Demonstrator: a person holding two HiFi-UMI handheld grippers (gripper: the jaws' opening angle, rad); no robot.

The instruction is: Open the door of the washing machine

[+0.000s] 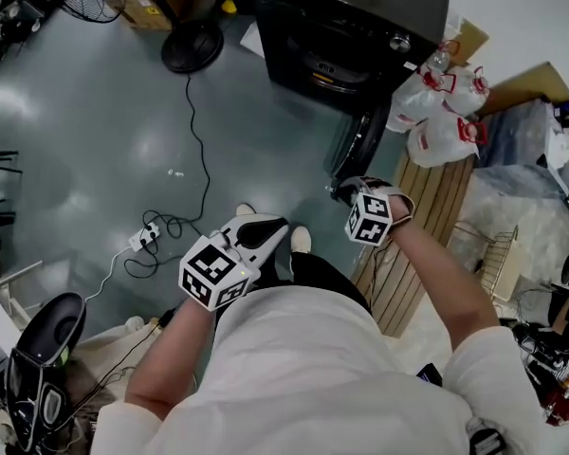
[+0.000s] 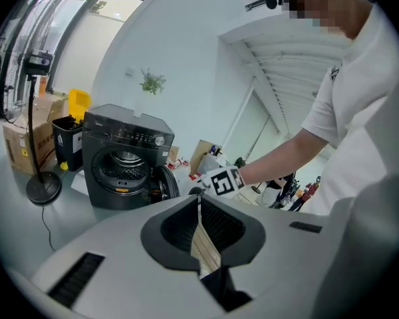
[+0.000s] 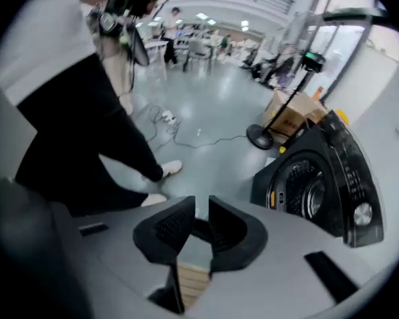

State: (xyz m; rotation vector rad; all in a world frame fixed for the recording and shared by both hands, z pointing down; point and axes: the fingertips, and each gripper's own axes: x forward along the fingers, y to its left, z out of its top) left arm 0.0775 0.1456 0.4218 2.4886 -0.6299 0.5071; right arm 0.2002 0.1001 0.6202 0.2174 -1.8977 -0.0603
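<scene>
far left on the grey floor (image 1: 95, 140) a white power strip (image 1: 144, 238) lies, and a black cable (image 1: 197, 131) runs from near it toward the round fan base (image 1: 192, 45) at the far side. your left gripper (image 1: 275, 224) hangs over the floor near your shoes (image 1: 301, 240), well apart from the machine. in the left gripper view its jaws are pressed together, only a thin slit between them and nothing in it.

the washing machine (image 1: 351, 27) stands at the far side, right of centre. it is dark-bodied, and its round door (image 1: 360, 142) is already swung out toward you, leaving the drum (image 2: 123, 165) open to view.

your right gripper (image 1: 344, 192) points steeply down just by the near edge of that door. whether it touches the door, you cannot tell from the head view. in the right gripper view its jaws stand a little apart. the narrow gap shows only floor and wooden slats, so they grip nothing.

right of the machine, white plastic bags (image 1: 441, 112) sit just beside it. nearer you on the right lies a slatted wooden board (image 1: 436, 207), with a wire rack (image 1: 493, 254) beside it.
</scene>
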